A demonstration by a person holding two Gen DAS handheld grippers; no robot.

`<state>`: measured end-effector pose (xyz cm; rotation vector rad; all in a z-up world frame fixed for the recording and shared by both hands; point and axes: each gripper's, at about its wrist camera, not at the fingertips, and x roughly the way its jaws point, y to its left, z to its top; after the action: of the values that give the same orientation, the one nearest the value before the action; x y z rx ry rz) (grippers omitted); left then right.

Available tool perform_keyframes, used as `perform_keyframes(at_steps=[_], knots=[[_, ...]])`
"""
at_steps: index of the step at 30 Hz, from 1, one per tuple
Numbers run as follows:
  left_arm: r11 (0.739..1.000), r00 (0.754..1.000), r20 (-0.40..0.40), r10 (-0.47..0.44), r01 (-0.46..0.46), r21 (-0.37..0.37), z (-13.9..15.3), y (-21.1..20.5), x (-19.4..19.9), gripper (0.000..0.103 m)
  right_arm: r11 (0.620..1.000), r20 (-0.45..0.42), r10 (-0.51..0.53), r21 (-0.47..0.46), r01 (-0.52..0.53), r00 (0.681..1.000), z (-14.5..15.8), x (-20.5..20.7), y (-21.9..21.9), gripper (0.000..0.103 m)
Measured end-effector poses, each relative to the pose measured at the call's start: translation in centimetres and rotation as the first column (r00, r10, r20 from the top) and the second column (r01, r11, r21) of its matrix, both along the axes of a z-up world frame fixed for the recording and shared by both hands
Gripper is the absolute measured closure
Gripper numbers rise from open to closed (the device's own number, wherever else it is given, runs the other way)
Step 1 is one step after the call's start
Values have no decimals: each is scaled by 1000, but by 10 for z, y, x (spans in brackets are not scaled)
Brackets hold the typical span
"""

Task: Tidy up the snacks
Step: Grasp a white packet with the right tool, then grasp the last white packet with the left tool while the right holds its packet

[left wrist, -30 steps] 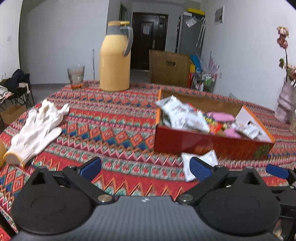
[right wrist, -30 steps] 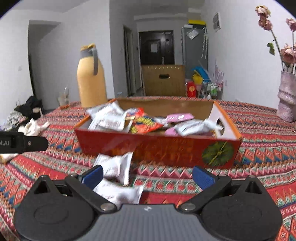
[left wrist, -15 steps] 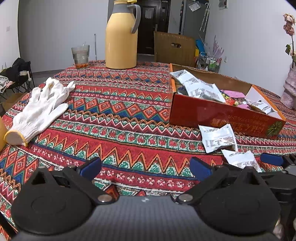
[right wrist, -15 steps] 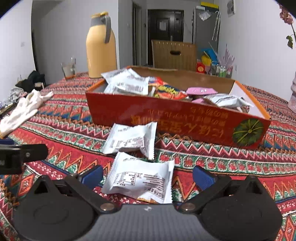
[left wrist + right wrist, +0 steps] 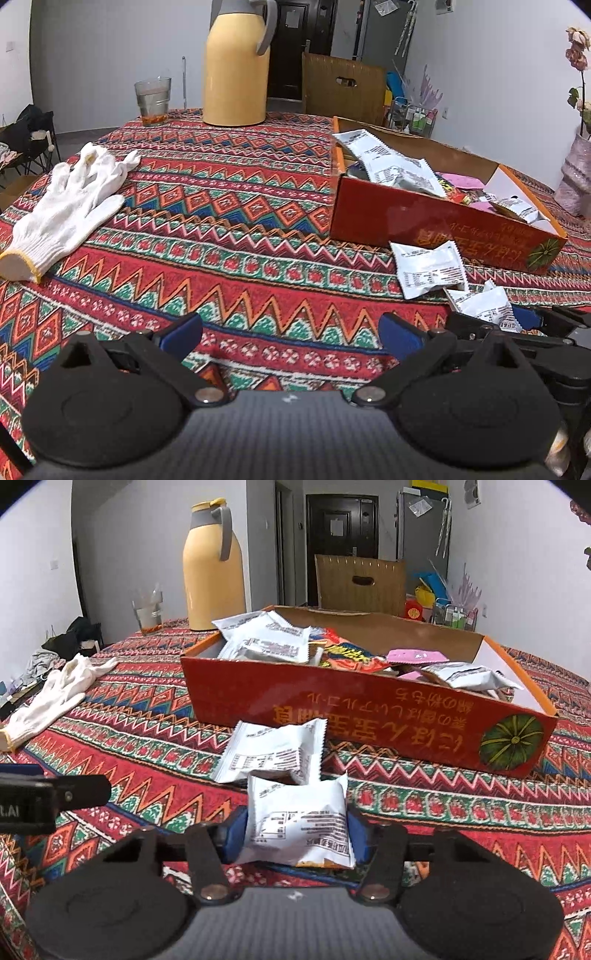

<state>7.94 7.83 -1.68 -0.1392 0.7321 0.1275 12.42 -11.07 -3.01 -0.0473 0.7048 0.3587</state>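
The right gripper (image 5: pixel 295 830) fingers are clenched on a white snack packet (image 5: pixel 297 827) low over the desk (image 5: pixel 147 746). The left gripper (image 5: pixel 290 332) idles, fingers released. Next: lift and carry into the red box (image 5: pixel 369 716); a second packet (image 5: pixel 271 755) remains outside.
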Motion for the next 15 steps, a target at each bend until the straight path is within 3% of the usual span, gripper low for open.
perform_keyframes(at_steps=[6,15], knots=[[1000,1000,-9,-24,24,-7,5,-16,15,0,1000,55,-26,17,25,998,10,-2,-25,51],[998,997,-39,-60,59,-28,7,-59,50,0,986,98,-163,37,160,982,12,13,-86,51]])
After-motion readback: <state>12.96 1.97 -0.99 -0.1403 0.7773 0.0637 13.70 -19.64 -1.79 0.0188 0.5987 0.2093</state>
